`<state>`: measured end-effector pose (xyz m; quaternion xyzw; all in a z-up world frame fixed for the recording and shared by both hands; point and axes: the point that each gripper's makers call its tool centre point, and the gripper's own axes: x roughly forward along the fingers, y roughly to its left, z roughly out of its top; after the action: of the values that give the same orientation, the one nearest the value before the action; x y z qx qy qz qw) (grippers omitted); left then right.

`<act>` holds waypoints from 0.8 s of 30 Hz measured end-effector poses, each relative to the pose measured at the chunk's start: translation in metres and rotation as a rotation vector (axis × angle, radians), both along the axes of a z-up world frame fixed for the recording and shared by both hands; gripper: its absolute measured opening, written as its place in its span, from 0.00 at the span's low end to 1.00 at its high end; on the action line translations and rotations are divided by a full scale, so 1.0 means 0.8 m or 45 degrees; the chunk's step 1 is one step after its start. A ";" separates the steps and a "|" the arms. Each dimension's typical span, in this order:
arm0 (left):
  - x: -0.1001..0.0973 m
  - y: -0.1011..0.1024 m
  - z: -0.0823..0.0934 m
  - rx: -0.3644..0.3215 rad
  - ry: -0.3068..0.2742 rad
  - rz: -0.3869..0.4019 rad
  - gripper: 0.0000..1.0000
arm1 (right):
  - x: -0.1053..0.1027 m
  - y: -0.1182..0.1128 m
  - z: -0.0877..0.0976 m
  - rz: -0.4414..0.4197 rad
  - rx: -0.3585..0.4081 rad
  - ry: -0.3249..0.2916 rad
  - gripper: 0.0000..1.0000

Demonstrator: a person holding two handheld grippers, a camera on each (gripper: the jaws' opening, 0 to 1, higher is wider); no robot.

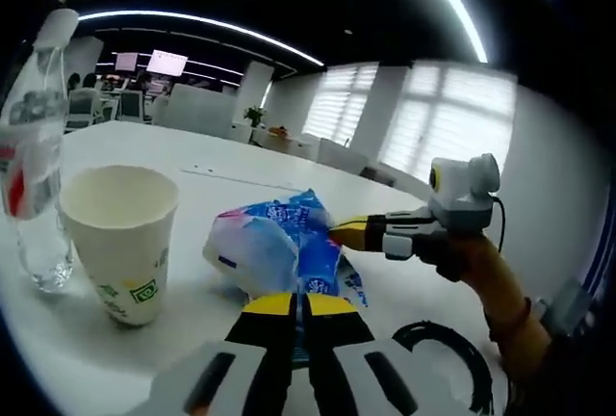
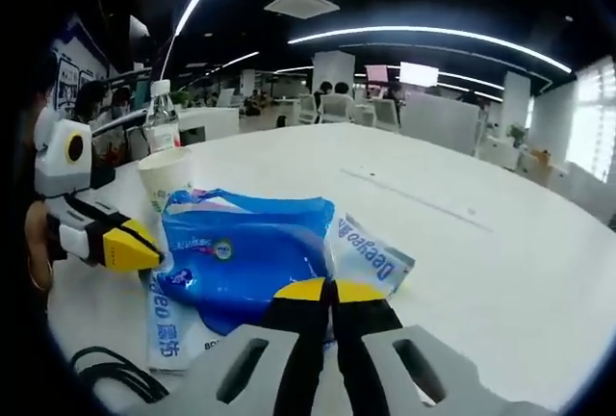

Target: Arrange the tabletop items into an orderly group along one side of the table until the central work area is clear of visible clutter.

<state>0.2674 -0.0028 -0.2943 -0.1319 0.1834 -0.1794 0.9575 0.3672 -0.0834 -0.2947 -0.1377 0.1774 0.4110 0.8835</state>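
Observation:
A blue and white plastic tissue pack (image 1: pixel 279 247) (image 2: pixel 241 252) lies crumpled in the middle of the white table (image 1: pixel 192 151) (image 2: pixel 462 243). My left gripper (image 1: pixel 298 305) (image 2: pixel 144 254) is shut on one edge of the pack. My right gripper (image 2: pixel 332 291) (image 1: pixel 345 234) is shut on the opposite edge, so the pack sits between the two. A white paper cup (image 1: pixel 120 243) (image 2: pixel 166 180) stands upright beside the pack. Behind the cup stands a clear water bottle (image 1: pixel 34 146) (image 2: pixel 162 127) with a white cap.
A black cable (image 1: pixel 448 358) (image 2: pixel 111 368) loops on the table near the person's side. The person's hand (image 1: pixel 481 267) holds the right gripper. Office desks, chairs and people sit far behind the table.

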 end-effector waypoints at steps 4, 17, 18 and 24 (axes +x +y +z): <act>-0.002 0.000 0.002 0.008 -0.018 -0.005 0.00 | -0.004 -0.004 0.010 -0.004 -0.003 -0.032 0.00; 0.000 0.002 0.007 0.004 -0.059 0.005 0.00 | -0.007 -0.009 0.013 -0.023 -0.022 -0.061 0.00; 0.001 0.003 0.007 0.005 -0.063 0.006 0.00 | -0.008 -0.009 0.014 -0.021 -0.024 -0.066 0.00; 0.002 0.003 0.009 0.031 -0.087 -0.002 0.00 | -0.010 -0.010 0.018 -0.018 -0.063 -0.105 0.00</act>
<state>0.2693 -0.0002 -0.2873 -0.1140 0.1527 -0.1823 0.9646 0.3595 -0.0915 -0.2806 -0.1750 0.1519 0.3941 0.8894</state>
